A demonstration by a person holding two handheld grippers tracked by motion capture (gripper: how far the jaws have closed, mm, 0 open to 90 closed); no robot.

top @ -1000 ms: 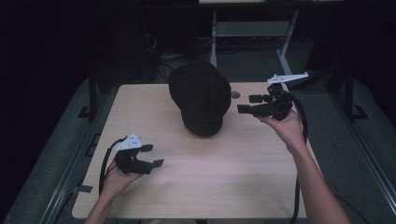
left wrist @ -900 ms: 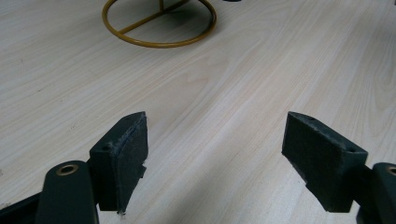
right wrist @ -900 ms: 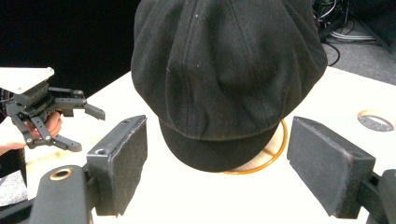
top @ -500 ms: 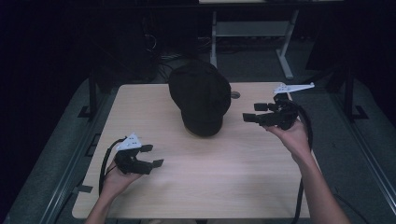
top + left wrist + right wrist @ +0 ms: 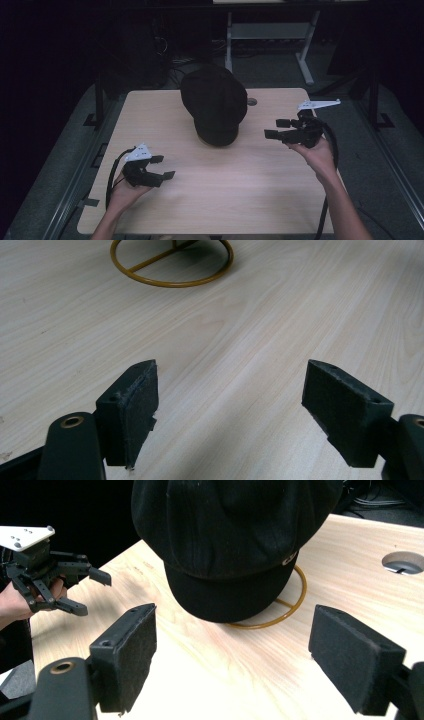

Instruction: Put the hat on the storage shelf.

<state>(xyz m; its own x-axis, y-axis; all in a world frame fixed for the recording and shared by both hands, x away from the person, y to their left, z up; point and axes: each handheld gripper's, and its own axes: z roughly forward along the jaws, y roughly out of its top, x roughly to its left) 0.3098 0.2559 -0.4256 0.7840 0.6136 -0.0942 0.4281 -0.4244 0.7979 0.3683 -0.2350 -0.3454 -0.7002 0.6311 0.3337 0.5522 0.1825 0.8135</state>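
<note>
Right tongs (image 5: 276, 128) first: we hold them above the table's right side, jaws spread wide w/ nothing between, aimed at the black cap (image 5: 214, 104). In the right gripper view the cap's brim sits just ahead of the pads (image 5: 131, 650), near but not touching. Left tongs (image 5: 163, 167) are low over the near-left part of the table (image 5: 280, 200), also gaping and empty; in the left gripper view we see bare wood between the pads (image 5: 134, 405) and, farther off, the base ring (image 5: 172, 262) of a gold wire stand.

The cap sits at the table's far middle, perched on that stand, brim drooping toward us; the gold ring (image 5: 295, 600) peeks out under the brim.

Our read: we're in the approach step, right side lining up to take the cap, left side waiting well apart from it. Nothing is gripped yet.

Next move, as we judge it: bring the right tongs fwd so the brim's edge passes between the pads, then close on fabric only, not the wire. Cap is soft, so it'll likely sag; lift up off the stand rather than drag, or the stand may tip
</note>
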